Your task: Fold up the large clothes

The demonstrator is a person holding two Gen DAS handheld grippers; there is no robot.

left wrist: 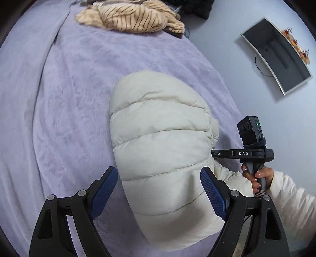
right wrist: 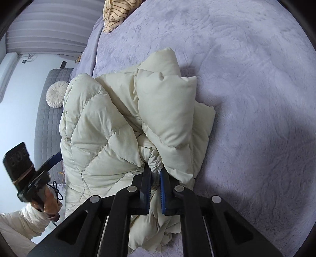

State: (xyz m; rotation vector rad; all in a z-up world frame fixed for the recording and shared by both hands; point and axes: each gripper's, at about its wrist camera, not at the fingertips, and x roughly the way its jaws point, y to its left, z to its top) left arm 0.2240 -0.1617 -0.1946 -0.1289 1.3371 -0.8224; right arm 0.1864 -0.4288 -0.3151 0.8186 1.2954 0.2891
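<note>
Right gripper (right wrist: 156, 174) has its jaws nearly closed, pinching a gathered fold of the cream puffer jacket (right wrist: 110, 122). Left gripper (left wrist: 160, 178) has its jaws spread wide with the jacket's quilted bulk between them, gripping nothing.

A bed (left wrist: 59, 102) covered by a lilac plush blanket (right wrist: 246, 83) is carrying everything here. The blanket's nap is showing soft creases and swirls across its whole surface. A cream quilted puffer jacket (left wrist: 158, 142) is lying bunched on the blanket near the bed's close edge, its padded folds piling up on one another. A tan garment with thin dark stripes (left wrist: 130, 17) is sitting crumpled at the bed's far edge, well apart from the jacket.
</note>
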